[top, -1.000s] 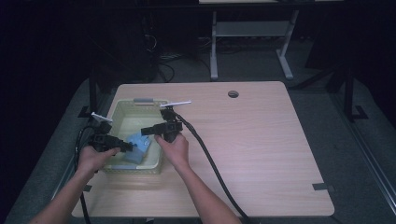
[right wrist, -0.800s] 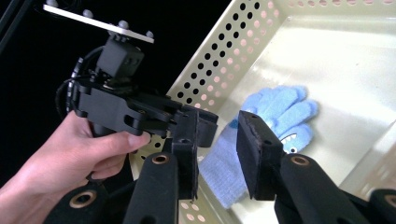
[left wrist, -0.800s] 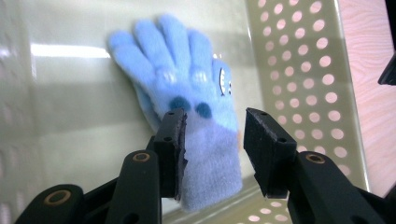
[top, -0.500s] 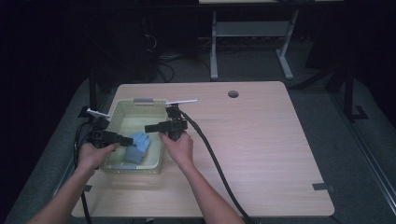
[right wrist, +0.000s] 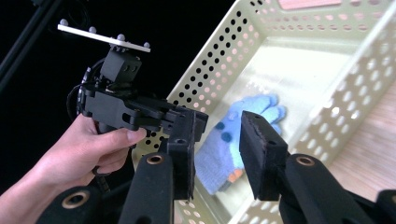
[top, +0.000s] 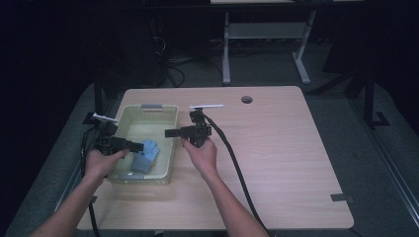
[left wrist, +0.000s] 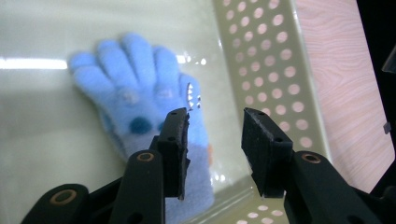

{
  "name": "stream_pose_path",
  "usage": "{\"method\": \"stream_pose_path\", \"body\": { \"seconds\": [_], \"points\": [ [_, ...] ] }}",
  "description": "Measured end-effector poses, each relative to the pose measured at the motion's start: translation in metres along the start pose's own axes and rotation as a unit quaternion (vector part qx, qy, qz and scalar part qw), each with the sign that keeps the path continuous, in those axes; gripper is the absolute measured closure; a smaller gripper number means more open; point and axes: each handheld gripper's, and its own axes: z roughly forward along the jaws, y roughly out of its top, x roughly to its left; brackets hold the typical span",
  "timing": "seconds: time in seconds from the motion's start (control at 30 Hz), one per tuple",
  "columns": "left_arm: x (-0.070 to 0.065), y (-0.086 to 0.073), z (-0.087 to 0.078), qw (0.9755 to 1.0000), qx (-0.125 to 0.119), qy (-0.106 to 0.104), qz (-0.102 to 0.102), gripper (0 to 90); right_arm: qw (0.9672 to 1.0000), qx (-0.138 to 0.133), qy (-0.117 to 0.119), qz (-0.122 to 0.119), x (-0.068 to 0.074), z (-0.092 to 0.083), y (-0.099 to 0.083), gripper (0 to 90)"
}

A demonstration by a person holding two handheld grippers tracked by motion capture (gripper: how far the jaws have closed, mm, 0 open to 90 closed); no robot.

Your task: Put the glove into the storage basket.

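Gloves (top: 146, 155) of light blue fleece lie flat on the floor of the pale perforated basket (top: 148, 109), toward its near right corner, on the wooden table (top: 286, 163). The left tool (top: 140, 146) hangs over the basket's left side, its jaws parted and nothing between them, having just opened a little. The right tool (top: 168, 133) sits above the basket's right wall, pointing left; its jaws have also just widened and grip nothing. Both tools are clear of the gloves.
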Motion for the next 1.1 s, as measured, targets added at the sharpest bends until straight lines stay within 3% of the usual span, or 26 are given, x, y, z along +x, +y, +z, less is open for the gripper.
{"method": "stream_pose_path", "body": {
  "seconds": [0.27,0.3,0.4,0.53,0.7,1.1],
  "points": [
    [-0.009,0.001,-0.002,0.9995,-0.024,-0.018,0.013,57.6,0.9999,-0.01,-0.006,0.004,-0.008,-0.019,-0.004,62.2],
    [-0.012,0.002,-0.003,0.9989,-0.031,-0.032,0.012,57.2,0.9999,-0.011,-0.003,0.006,-0.01,-0.024,-0.005,61.3],
    [-0.02,0.003,-0.002,0.9982,-0.038,-0.044,0.013,56.1,0.9998,-0.015,-0.003,0.009,-0.014,-0.031,-0.006,59.7],
    [-0.032,0.005,0.001,0.9964,-0.041,-0.066,0.033,53.5,0.9996,-0.025,-0.002,0.013,-0.019,-0.042,-0.006,57.8],
    [-0.041,0.005,0.01,0.9956,-0.035,-0.074,0.045,52.1,0.999,-0.039,-0.004,0.02,-0.026,-0.058,-0.008,56.2],
    [-0.058,0.009,0.019,0.9921,-0.048,-0.105,0.05,48.7,0.9974,-0.065,-0.008,0.031,-0.038,-0.085,-0.01,52.3]
  ]
}}
